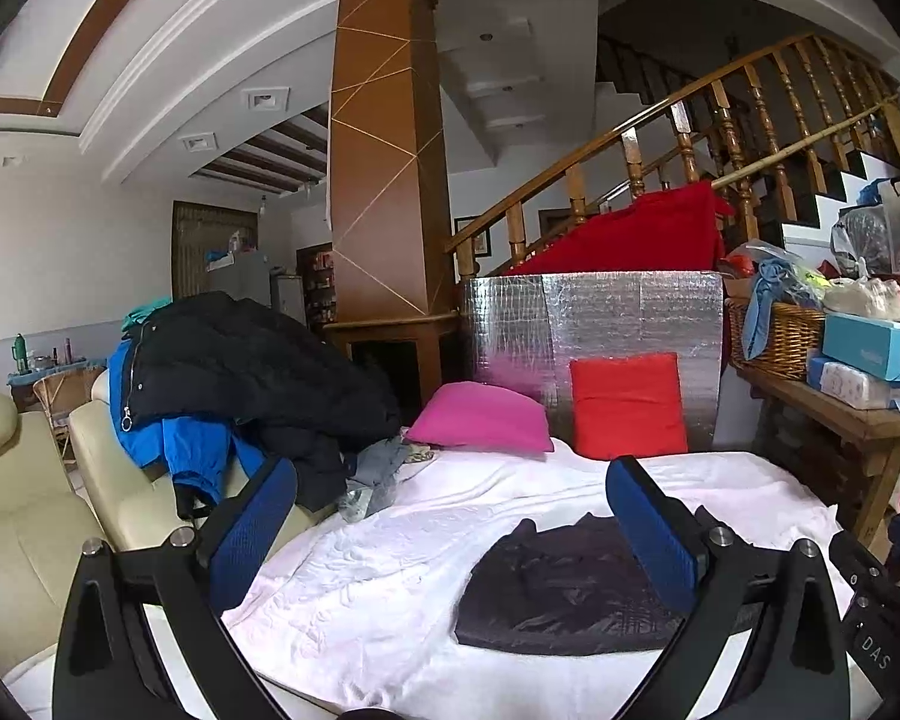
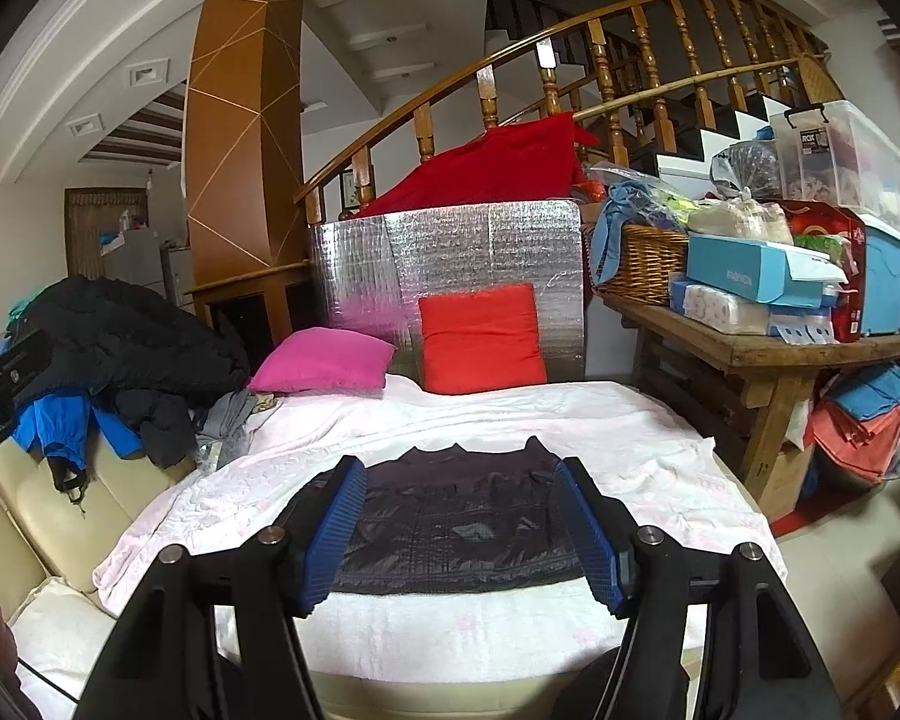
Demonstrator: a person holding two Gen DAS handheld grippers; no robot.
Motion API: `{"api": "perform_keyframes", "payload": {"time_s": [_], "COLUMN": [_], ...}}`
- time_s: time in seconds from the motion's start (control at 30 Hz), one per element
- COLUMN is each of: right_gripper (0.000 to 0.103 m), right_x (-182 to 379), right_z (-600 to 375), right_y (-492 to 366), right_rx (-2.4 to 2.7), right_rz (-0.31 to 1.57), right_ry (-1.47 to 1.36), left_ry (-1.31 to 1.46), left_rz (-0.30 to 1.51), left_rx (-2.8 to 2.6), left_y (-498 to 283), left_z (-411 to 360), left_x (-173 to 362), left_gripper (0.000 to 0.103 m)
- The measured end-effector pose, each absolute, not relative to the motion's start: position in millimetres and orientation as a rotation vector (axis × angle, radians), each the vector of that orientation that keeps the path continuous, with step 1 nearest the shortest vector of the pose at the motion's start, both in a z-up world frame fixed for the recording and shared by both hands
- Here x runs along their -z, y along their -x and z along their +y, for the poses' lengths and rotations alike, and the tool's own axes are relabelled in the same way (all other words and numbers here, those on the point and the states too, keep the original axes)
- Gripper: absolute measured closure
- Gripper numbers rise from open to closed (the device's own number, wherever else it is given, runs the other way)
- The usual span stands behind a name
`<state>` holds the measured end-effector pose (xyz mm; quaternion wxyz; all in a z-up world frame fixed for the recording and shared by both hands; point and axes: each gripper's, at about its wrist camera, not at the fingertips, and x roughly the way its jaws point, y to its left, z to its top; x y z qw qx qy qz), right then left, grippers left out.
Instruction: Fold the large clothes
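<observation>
Both left gripper (image 1: 450, 516) and right gripper (image 2: 461, 516) spread wide, holding nothing. Folded dark garment (image 2: 456, 525) at twelve o'clock: slippery-looking, likely to unfold if snagged.

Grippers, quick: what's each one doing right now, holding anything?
Left gripper: jaws open, holding nothing.
Right gripper: jaws open, holding nothing, above the dark garment.

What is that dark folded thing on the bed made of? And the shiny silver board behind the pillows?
The dark folded garment looks like thin, slick synthetic fabric, maybe nylon: it has a slight sheen and stitched quilt lines. I can't be sure of the filling. The silver board looks like foil-faced insulation: it is mirror-bright, crinkled in a grid, and it reflects the pink pillow.
</observation>
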<state>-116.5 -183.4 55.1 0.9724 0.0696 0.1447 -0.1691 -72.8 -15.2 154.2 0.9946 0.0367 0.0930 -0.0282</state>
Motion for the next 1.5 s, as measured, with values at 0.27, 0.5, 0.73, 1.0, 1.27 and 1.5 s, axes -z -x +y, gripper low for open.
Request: {"api": "perform_keyframes", "payload": {"time_s": [0.27, 0.5, 0.73, 1.0, 1.27, 1.5], "right_gripper": [0.034, 0.034, 0.034, 0.034, 0.034, 0.034], "right_x": [-55.1, -54.4, -53.7, -53.7, -51.8, -49.1], "right_z": [-182.7, -181.2, -179.5, -179.1, -171.8, -168.2], "right_y": [116.8, 116.2, 115.8, 115.3, 111.2, 106.8], "right_rx": [0.344, 0.347, 0.353, 0.355, 0.375, 0.378], "right_rz": [0.291, 0.295, 0.292, 0.287, 0.300, 0.311], "right_ry": [-0.145, -0.147, -0.150, -0.152, -0.146, -0.141], "left_ry": [-0.076, -0.077, -0.077, -0.077, -0.076, -0.074], "left_rz": [0.192, 0.197, 0.202, 0.207, 0.209, 0.221], "left_rx": [0.058, 0.063, 0.067, 0.073, 0.088, 0.088], "left_y": [72.4, 71.7, 70.4, 69.2, 70.2, 66.2], "left_z": [-16.4, -16.1, -14.9, -13.2, -13.7, -12.3], "left_x": [-153.7, -152.4, -151.6, -149.4, -146.5, -143.0], "left_gripper": [0.001, 0.001, 0.001, 0.001, 0.001, 0.000]}}
